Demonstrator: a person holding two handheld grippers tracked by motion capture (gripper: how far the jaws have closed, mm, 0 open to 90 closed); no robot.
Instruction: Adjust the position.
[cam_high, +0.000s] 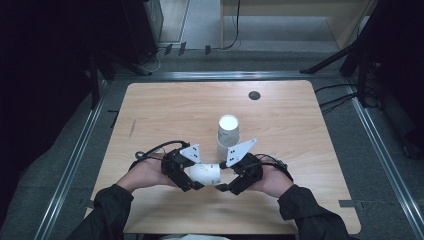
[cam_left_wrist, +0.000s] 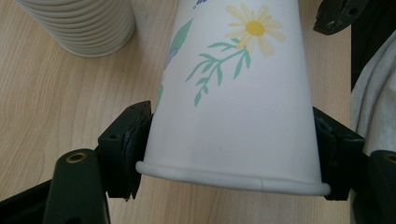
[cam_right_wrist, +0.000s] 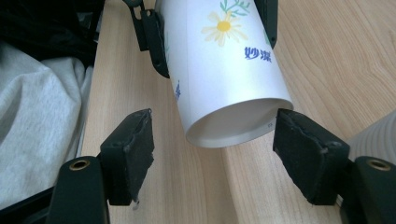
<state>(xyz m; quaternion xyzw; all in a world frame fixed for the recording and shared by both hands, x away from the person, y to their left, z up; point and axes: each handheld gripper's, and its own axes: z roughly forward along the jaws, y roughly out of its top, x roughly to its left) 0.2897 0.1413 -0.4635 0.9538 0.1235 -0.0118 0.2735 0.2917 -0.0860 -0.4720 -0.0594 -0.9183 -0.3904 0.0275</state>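
Note:
A white paper cup (cam_high: 205, 173) printed with a yellow daisy lies on its side between my two grippers, just above the wooden table (cam_high: 165, 110). My left gripper (cam_left_wrist: 231, 144) is shut on the cup (cam_left_wrist: 233, 93) near its rolled rim, one pad on each side. My right gripper (cam_right_wrist: 217, 140) faces the cup's (cam_right_wrist: 224, 70) base end. Its jaws straddle that base: the right pad is at the edge, while the left pad stands clear with a gap. From above, the left gripper (cam_high: 196, 176) and the right gripper (cam_high: 221, 177) meet at the table's near middle.
A stack of nested white paper cups (cam_high: 228, 132) stands upright just behind the grippers, also the stack (cam_left_wrist: 84, 23) in the left gripper view. A dark round hole (cam_high: 254, 95) sits near the far edge. Grey cloth (cam_right_wrist: 37, 116) lies at the near table edge.

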